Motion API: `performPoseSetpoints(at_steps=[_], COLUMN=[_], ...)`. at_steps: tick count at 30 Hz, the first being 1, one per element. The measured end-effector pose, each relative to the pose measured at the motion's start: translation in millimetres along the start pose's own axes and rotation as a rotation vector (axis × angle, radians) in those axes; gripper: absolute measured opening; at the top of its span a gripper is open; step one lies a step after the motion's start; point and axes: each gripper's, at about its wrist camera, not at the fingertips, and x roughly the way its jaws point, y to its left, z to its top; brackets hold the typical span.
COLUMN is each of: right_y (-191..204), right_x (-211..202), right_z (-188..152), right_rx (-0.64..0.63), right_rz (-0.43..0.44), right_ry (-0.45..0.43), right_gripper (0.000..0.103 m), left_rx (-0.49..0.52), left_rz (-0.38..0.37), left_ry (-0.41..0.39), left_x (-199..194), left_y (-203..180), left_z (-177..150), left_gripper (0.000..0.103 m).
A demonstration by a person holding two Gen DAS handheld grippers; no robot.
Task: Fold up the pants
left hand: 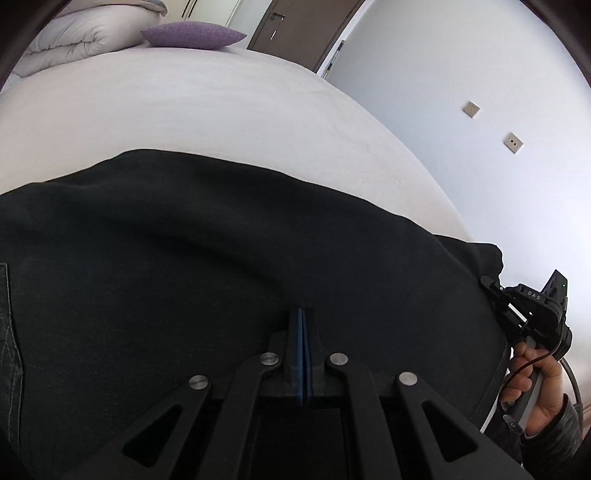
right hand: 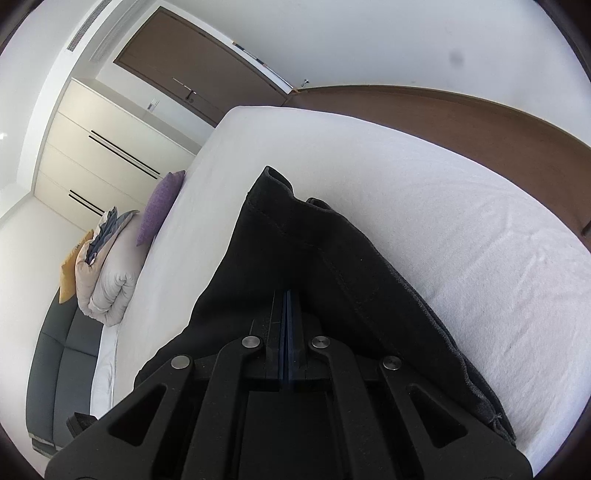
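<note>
Black pants (left hand: 207,251) lie across the white bed (left hand: 192,107), filling the lower half of the left wrist view. My left gripper (left hand: 303,314) is shut on the near edge of the pants. In the right wrist view the pants (right hand: 317,251) rise in a bunched fold with a hem at the top. My right gripper (right hand: 287,297) is shut on the pants fabric. The right gripper also shows in the left wrist view (left hand: 495,291) at the pants' right end, held by a hand.
A purple cushion (left hand: 192,35) and a folded duvet (left hand: 70,40) lie at the far end of the bed. In the right wrist view they show at the left (right hand: 162,203), with a grey sofa (right hand: 62,354) below. A brown floor (right hand: 480,125) borders the bed.
</note>
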Motion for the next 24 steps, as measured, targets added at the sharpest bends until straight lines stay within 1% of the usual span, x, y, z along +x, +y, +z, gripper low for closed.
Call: performPoseSetpoints(at_steps=[2, 4, 6, 10, 13, 17, 21, 22, 23, 24], right_y=[5, 1, 8, 20, 28, 41, 52, 55, 59, 64], right_x=[-2, -8, -12, -15, -14, -12, -6, -6, -10, -17], right_z=[-2, -6, -11, -14, -15, -21, -28, -30, -29, -30], right_rx=[-0.003, -0.006, -0.009, -0.027, -0.034, -0.046, -0.04, -0.031, -0.023, -0.02], right_rz=[0.006, 0.004, 0.003, -0.004, -0.009, -0.015, 0.0, 0.012, 0.01, -0.004], right_ry=[0.001, 0.003, -0.001, -0.01, -0.014, -0.018, -0.008, -0.005, -0.006, -0.014], right_gripper=[0.0, 0.0, 0.0, 0.0, 0.0, 0.0, 0.0, 0.0, 0.0, 0.0], left_rx=[-0.002, 0.015, 0.02, 0.014, 0.006, -0.027, -0.099, -0.125, -0.145, -0.152], left_rz=[0.003, 0.019, 0.03, 0.05, 0.079, 0.126, 0.174, 0.156, 0.114, 0.16], left_ry=[-0.004, -0.008, -0.011, -0.02, -0.033, -0.057, -0.089, -0.1, -0.102, -0.114], left_x=[-1, -2, -5, -16, -27, -50, -81, -91, -97, -105], left_y=[-3, -7, -9, 2, 14, 46, 91, 105, 114, 120], left_z=[-6, -7, -3, -2, -3, -8, -16, -19, -21, -23], left_gripper=[0.005, 0.005, 0.005, 0.005, 0.005, 0.005, 0.005, 0.005, 0.005, 0.005])
